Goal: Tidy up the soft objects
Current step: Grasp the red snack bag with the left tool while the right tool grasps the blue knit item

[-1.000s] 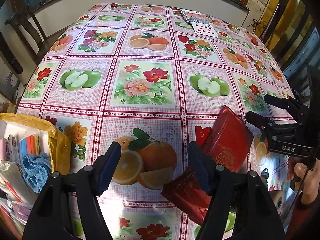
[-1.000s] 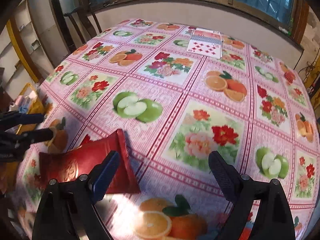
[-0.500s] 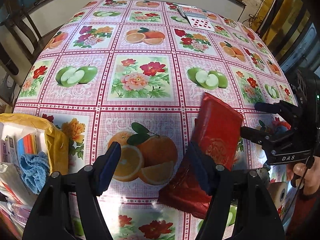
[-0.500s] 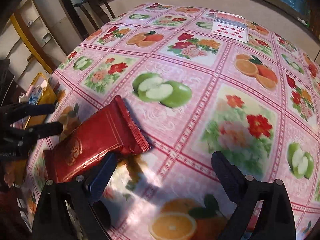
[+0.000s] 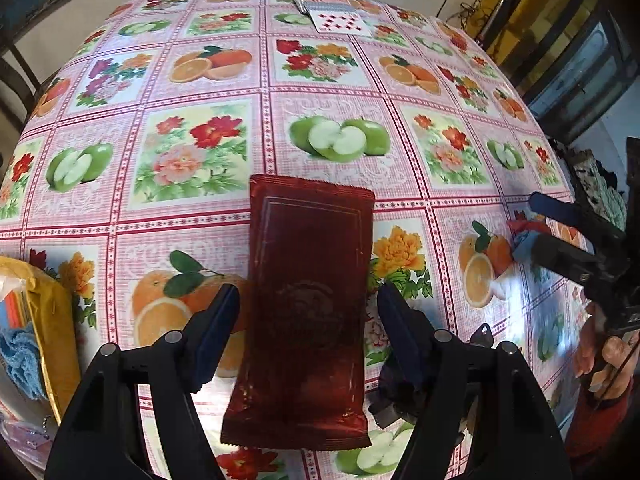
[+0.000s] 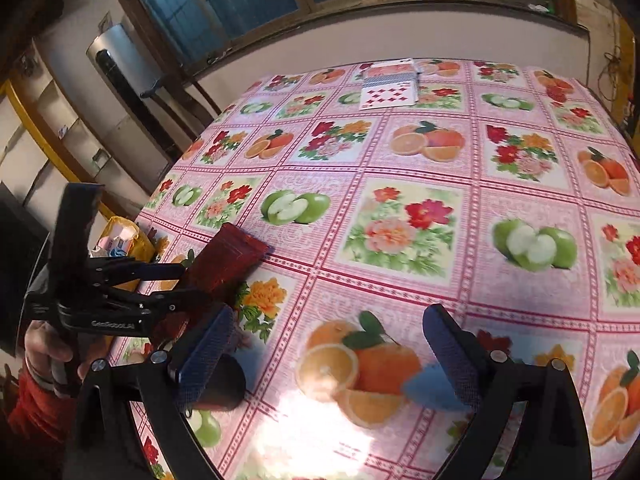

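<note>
The worktop (image 5: 360,92), one only, is being covered by a fruit-and-flower oilcloth, and most of it is being left bare.

One yellow bag (image 5: 56,320) is being kept open at the worktop's left near edge. Soft goods are being stored in it. Their number cannot be told.

One red packet (image 5: 308,280) is being carried flat on the worktop, lengthwise along the left wrist view. A second ago it was lying aslant, outside the right finger of the left gripper (image 5: 307,294). It is now being straddled squarely by that gripper. The jaws are being held apart, one close to each long edge, and no clamping is being shown. The packet is thus judged to have been lined up for pickup. The grasp itself is not yet made.

The right gripper (image 6: 328,316) is being held wide apart with nothing between its fingers. It was working just beside the packet a second ago. It is now being carried well off to the right and pitched up. Its aligning work is judged finished. Two grippers are being counted in all.

One fanned set of playing cards (image 5: 336,20) is being left at the far end, well apart from the work. The cards are too small to be counted.

One blue cloth (image 5: 16,356) is being held inside the bag. Transfer of the packet to the bag is judged to be the step outstanding.
</note>
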`<state>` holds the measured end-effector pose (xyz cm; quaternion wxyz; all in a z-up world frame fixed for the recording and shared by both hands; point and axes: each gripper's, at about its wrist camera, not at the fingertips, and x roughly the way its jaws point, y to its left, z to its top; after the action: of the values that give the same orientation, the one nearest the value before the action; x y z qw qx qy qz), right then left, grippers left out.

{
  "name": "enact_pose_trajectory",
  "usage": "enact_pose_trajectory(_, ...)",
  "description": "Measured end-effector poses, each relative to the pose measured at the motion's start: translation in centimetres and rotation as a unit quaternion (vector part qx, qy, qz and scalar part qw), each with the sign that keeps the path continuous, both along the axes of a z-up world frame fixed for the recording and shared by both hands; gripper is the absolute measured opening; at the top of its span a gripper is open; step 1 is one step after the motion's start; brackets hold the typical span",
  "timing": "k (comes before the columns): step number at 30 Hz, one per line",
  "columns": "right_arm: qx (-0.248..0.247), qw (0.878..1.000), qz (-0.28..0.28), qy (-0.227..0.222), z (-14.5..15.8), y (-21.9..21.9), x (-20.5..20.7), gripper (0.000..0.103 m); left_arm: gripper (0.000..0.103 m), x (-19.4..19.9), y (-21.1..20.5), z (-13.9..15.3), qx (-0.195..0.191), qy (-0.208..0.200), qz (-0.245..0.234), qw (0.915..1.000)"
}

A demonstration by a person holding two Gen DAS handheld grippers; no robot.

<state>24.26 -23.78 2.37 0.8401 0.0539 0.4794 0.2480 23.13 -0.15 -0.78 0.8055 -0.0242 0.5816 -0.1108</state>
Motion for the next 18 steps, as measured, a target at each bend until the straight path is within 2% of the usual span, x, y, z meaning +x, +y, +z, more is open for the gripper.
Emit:
enact_pose_trajectory(5, 0.008, 0.999, -0.047, -0.014, 0.4, -4.4, -1.6, 0.097, 0.072, 1.0, -0.8, -1.8, 0.025, 0.023, 0.001, 0.9994)
enact_pose_trajectory(9, -0.006, 0.998, -0.068, 0.007, -1.5, -5.8, -1.5, 0.097, 0.059, 0.9, -1.0, -1.6, 0.051, 0.003, -0.001, 0.9987)
enact_pose_trajectory(12, -0.034, 0.998, -0.057, 0.015, -2.7, -5.2, -1.6, 0.097, 0.053, 0.5, -0.9, -1.5, 0.055, -0.007, 0.000, 0.9984)
enact_pose_trajectory(15, -0.116, 0.991, -0.072, -0.007, -3.6, -4.4, -1.4, 0.097, 0.047, 0.1, -0.4, -1.4, 0.053, -0.012, 0.008, 0.9985)
enact_pose_trajectory(18, -0.116, 0.991, -0.069, 0.012, -5.0, -4.4, -0.5, 0.099, 0.043, -0.5, -0.1, -1.3, 0.051, -0.016, 0.012, 0.9985)
